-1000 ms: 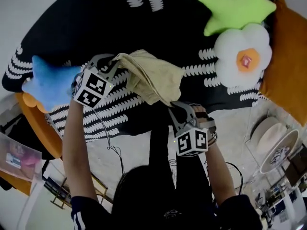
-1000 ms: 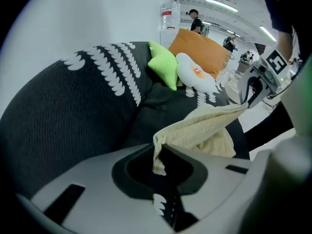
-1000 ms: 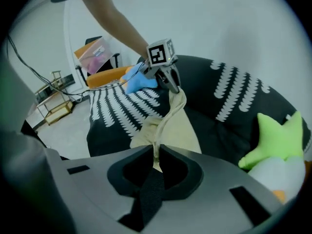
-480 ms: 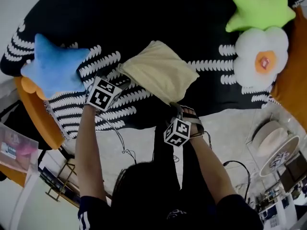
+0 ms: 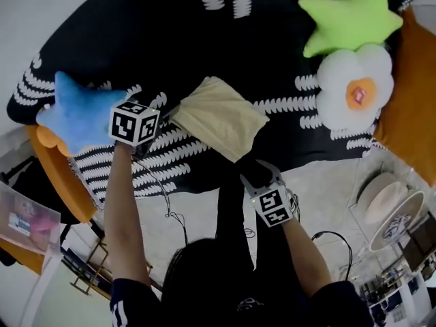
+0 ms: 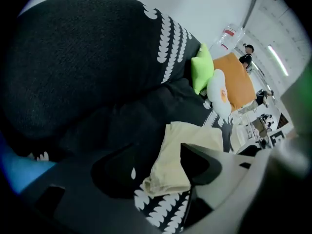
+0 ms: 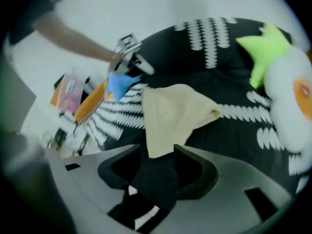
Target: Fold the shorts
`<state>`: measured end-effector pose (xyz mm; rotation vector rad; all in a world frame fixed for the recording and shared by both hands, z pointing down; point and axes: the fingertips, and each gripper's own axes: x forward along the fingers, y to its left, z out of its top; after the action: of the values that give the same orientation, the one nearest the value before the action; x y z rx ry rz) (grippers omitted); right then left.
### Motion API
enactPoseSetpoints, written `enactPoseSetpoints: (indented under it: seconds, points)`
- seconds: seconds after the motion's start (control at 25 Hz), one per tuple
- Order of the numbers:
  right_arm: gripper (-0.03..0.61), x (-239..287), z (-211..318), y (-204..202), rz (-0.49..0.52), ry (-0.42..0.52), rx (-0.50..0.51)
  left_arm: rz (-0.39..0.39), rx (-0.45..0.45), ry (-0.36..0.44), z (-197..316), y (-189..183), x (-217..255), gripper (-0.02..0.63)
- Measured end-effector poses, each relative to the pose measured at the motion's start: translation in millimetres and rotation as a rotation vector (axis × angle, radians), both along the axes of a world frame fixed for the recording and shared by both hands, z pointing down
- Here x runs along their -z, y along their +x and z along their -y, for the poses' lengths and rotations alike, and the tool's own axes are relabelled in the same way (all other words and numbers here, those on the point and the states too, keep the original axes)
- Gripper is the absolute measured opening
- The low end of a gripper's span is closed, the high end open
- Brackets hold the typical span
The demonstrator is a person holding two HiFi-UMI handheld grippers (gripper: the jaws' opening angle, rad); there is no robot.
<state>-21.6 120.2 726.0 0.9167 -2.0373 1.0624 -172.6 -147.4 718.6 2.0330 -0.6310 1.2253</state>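
Starting at nine o'clock: the blue star cushion (image 5: 78, 111), just beside the left gripper (image 5: 163, 109). Wide open now, having just spread its jaws, with nothing pinched. Hovering at the nine o'clock corner of the shorts (image 5: 219, 118), with cloth just past the pads but not pressed.

Then the shorts themselves: let go within the last second, no longer bunched and lifted as before. Now lying flat as a folded tan square on the black patterned cover (image 5: 204, 39), near its six o'clock edge. Judged as a fold just laid down, possibly finished, possibly wanting one more halving or a smoothing pass.

Next, at five o'clock of the shorts, the right gripper (image 5: 257, 174): about half open, jaws likewise just parted, holding nothing, with the near tip of cloth just ahead of them.

Room for moving: bare cover from ten to one o'clock. At two to three o'clock, the green star cushion (image 5: 351, 19) and flower cushion (image 5: 354, 87), well apart from the cloth, with the orange cushion (image 5: 415, 101) beyond. Little margin at six o'clock, given the cover's edge close behind the cloth.
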Motion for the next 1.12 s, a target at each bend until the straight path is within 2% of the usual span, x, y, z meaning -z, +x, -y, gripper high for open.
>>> enactPoseSetpoints:
  seconds: [0.12, 0.2, 0.28, 0.4, 0.52, 0.6, 0.64, 0.68, 0.76, 0.8, 0.92, 0.96, 1.0, 1.12]
  points:
    - [0.207, 4.9, 43.6, 42.6, 0.144, -0.067, -0.412, -0.013, -0.009, -0.044, 11.6, 35.1, -8.3, 0.222]
    - [0.196, 5.2, 72.2, 60.8, 0.274, -0.104, -0.619, -0.054, -0.003, -0.122, 13.6, 57.4, -16.3, 0.212]
    - [0.196, 2.7, 95.5, 68.6, 0.403, -0.153, -0.759, -0.109, 0.023, -0.192, 18.4, 77.8, -21.4, 0.213]
    - [0.196, -11.7, 112.8, 73.1, 0.511, -0.238, -0.88, -0.131, 0.052, -0.22, 32.2, 102.4, -32.5, 0.213]
    - [0.191, -27.6, 119.3, 74.6, 0.552, -0.297, -0.962, -0.027, -0.009, -0.26, 28.4, 109.3, -55.1, 0.193]
    - [0.146, -31.5, 127.5, 76.1, 0.563, -0.297, -1.003, 0.062, -0.077, -0.283, 21.0, 105.6, -67.0, 0.066]
    - [0.092, -32.6, 130.3, 77.7, 0.563, -0.294, -1.012, 0.089, -0.111, -0.291, 16.9, 105.3, -70.9, 0.015]
    - [0.043, -32.4, 131.7, 79.4, 0.563, -0.289, -1.008, 0.096, -0.144, -0.297, 12.3, 107.6, -73.0, 0.003]
    - [0.033, -27.1, 133.8, 82.7, 0.572, -0.269, -0.961, 0.068, -0.197, -0.283, 7.4, 117.1, -72.6, 0.002]
    - [0.032, -22.9, 135.2, 85.9, 0.573, -0.254, -0.928, 0.067, -0.203, -0.247, 11.8, 119.9, -71.7, 0.002]
    - [0.029, -19.6, 134.3, 110.5, 0.541, -0.234, -0.888, 0.096, -0.114, -0.095, 48.8, 116.2, -66.7, 0.0]
    - [0.029, -23.0, 131.8, 121.0, 0.527, -0.239, -0.896, 0.079, -0.07, -0.081, 58.6, 115.2, -63.2, 0.0]
    - [0.029, -27.4, 128.8, 129.3, 0.515, -0.248, -0.9, 0.04, -0.036, -0.104, 61.6, 116.0, -59.6, 0.0]
    - [0.038, -39.7, 116.8, 131.8, 0.512, -0.302, -0.87, -0.09, 0.003, -0.253, 45.6, 123.8, -54.0, 0.003]
